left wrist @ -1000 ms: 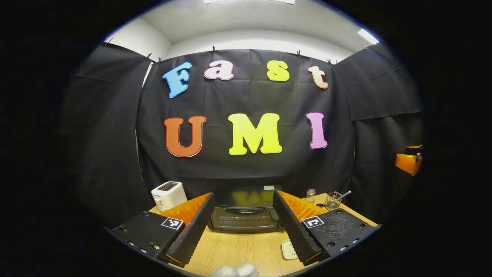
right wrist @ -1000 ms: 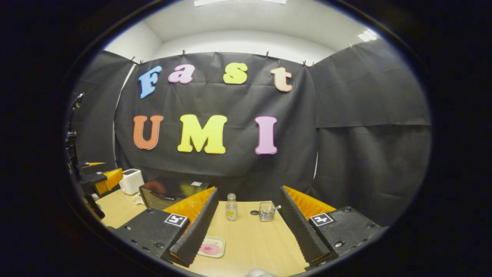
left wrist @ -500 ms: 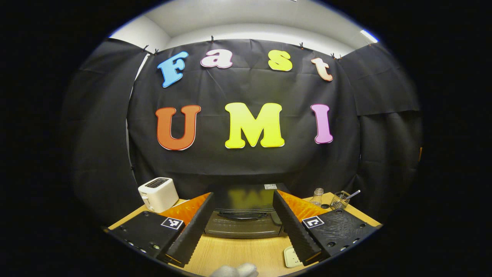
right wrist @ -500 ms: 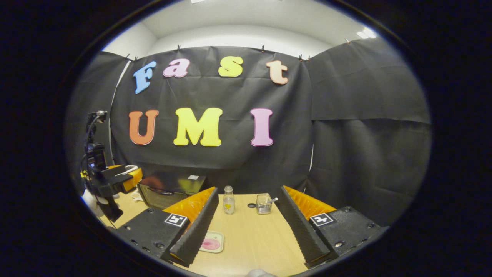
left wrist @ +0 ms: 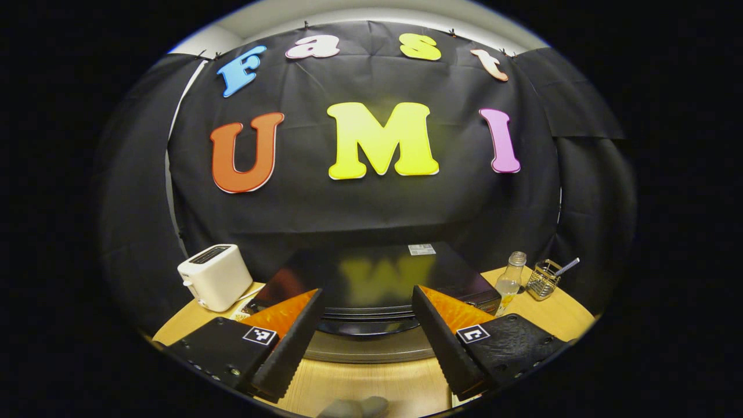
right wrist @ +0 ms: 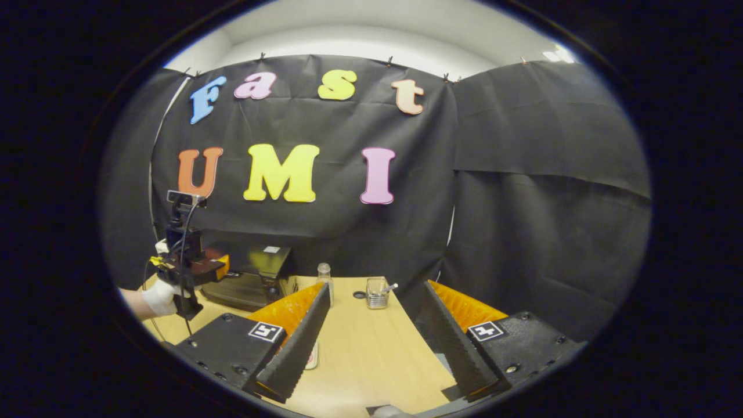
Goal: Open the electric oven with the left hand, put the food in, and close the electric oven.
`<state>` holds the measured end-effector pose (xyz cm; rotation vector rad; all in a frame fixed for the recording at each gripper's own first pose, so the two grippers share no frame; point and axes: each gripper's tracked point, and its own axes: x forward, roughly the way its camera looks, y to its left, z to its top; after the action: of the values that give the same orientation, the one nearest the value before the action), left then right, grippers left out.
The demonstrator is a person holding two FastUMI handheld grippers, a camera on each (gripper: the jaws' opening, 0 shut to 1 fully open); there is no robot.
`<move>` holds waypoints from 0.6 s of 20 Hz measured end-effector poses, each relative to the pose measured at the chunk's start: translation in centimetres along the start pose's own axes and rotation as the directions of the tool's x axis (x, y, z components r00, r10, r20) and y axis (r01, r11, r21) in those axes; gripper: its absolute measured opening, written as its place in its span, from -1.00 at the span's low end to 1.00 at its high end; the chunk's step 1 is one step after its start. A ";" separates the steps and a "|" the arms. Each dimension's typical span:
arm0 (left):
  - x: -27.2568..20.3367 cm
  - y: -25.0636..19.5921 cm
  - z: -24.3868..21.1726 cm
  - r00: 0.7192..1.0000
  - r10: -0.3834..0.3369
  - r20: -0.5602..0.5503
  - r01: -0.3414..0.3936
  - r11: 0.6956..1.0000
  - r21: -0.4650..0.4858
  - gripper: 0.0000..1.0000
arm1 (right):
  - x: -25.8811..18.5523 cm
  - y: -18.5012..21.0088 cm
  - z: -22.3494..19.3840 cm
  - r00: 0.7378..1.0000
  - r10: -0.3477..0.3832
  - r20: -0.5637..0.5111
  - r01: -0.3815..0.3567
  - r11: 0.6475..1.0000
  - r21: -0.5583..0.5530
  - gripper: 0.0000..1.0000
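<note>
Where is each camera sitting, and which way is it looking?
Left gripper view: rides on the left gripper, faces the electric oven close ahead; its own open fingers show below.
Right gripper view: rides on the right gripper, faces along the table toward the booth wall; its open fingers show, and farther off a gloved hand holding the other gripper at the oven.
Both share the oven, the small bottle and the wire basket.

Both grippers (left wrist: pixel 365 342) (right wrist: pixel 377 342) wide apart, empty.
</note>
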<state>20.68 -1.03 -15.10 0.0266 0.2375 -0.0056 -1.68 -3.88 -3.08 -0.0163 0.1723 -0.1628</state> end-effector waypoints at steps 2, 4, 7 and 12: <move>1.1 0.1 -1.0 1.000 0.002 -0.021 -0.002 1.000 -0.002 0.94 | 0.4 0.0 -0.4 1.000 -0.003 -0.019 0.003 1.000 0.006 1.00; 1.5 0.0 -1.9 0.999 -0.002 -0.047 0.002 1.000 -0.007 0.93 | 0.6 0.2 -0.6 1.000 0.003 -0.025 -0.003 1.000 0.011 1.00; 1.7 0.2 -2.9 0.997 -0.002 -0.083 0.001 1.000 -0.009 0.94 | 0.8 0.2 -0.9 0.999 0.003 -0.032 -0.003 1.000 0.018 0.93; 1.8 0.2 -2.8 0.995 -0.011 -0.095 0.009 1.000 -0.017 0.92 | 0.9 0.1 -1.3 0.999 0.003 -0.041 -0.001 0.999 0.041 1.00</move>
<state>21.72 -0.80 -18.28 0.0092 0.3332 -0.0123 -0.99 -3.97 -4.51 0.0279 0.2100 -0.1650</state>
